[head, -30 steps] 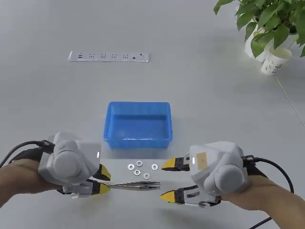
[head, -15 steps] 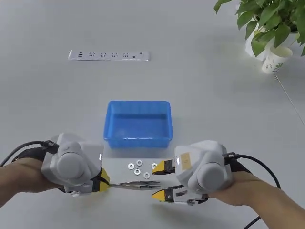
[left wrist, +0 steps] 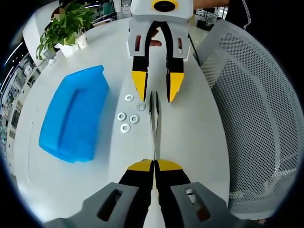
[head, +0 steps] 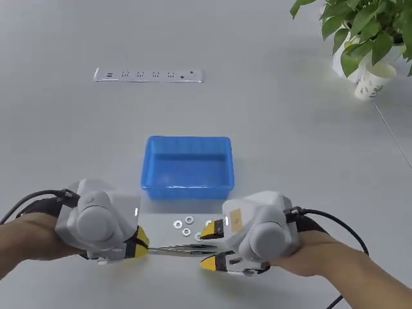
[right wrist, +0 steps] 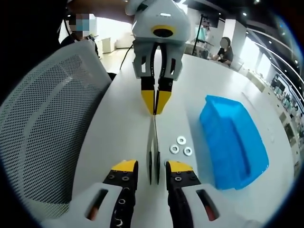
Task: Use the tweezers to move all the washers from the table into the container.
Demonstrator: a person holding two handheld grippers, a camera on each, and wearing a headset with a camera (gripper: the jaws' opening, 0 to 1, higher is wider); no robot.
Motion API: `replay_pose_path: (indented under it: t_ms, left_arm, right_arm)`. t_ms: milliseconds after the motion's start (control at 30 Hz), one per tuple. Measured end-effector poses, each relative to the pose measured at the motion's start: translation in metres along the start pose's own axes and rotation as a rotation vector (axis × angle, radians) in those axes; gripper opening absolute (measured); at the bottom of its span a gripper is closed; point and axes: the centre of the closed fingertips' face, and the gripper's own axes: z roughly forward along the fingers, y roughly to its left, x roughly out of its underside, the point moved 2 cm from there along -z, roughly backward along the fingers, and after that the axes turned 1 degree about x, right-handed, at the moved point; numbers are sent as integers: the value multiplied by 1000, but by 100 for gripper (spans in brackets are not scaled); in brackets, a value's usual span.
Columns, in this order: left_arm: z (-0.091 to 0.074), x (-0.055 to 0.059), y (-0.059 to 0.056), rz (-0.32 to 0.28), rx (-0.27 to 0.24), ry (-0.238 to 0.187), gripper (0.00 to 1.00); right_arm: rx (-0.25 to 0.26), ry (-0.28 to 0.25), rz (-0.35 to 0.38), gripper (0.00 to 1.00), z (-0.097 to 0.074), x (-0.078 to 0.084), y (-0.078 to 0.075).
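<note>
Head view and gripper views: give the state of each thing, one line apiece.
left claw, shut on the tweezers' rear end
right claw, open, jaws either side of the tweezers
tweezers, gripped at one end only
washers, loose on the table
container, upright, no washers inside

- No legible text, brand or number anywhere.
- Cup [head: 372, 82], 1 o'clock in head view: dark print, too small to read.
- Power strip [head: 148, 76], 11 o'clock: tiny marks, unreadable.
- Tan sticker [head: 233, 220] on right gripper [head: 207, 246], 5 o'clock: nothing legible.
</note>
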Motion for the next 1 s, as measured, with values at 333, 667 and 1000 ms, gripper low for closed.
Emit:
replay_pose_path:
  t_ms: [333,667,1000]
  left_arm:
    - [-7,-5,-2,0,-1,2,5]
    - [-17,-13,-5,-4,-3,-5,5]
    - [-32,-28,-4,-10,-7,-36,5]
  right_arm:
    - [-10,5,-4,22,8,-3,0]
    - [-18,11,0,20,12,-4,-1]
    - [-30,20,-12,17,13,-4,0]
